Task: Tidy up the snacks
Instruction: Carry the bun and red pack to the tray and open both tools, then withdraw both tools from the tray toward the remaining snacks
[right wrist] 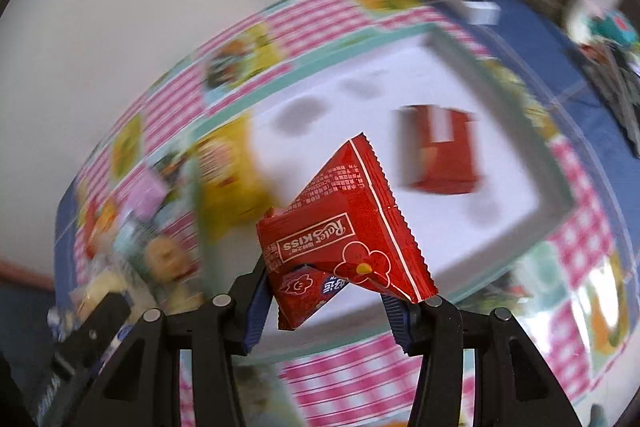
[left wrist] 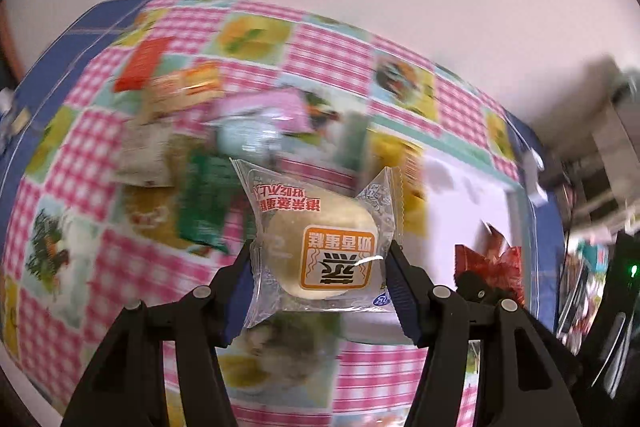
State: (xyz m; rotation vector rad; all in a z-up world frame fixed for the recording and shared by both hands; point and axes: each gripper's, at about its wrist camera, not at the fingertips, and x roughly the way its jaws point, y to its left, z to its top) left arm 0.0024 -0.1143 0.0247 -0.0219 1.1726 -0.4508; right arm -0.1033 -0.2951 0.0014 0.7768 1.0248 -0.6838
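Meanwhile the left gripper (left wrist: 320, 267) pinches a clear-wrapped steamed cake (left wrist: 320, 255), with blurred snack packets (left wrist: 192, 147) beyond its fingers on the checked tablecloth (left wrist: 328, 55). Its partner, the right gripper (right wrist: 324, 291), clamps a red Rater Kiss packet (right wrist: 344, 227) before a white tray (right wrist: 360, 99) holding a red box (right wrist: 440, 151).

cake wrapper (left wrist: 320, 239): clear, glossy plastic film, crinkled, with a printed orange label
red packet (right wrist: 348, 227): shiny foil-like film, zigzag-cut edges
left gripper (left wrist: 320, 263): matt black plastic arms, ribbed blue pads
right gripper (right wrist: 332, 291): matt black plastic, ribbed blue pads, round metal-looking pins
tablecloth (left wrist: 332, 55): smooth, slightly sheeny printed check
tray (right wrist: 556, 187): smooth matt white floor
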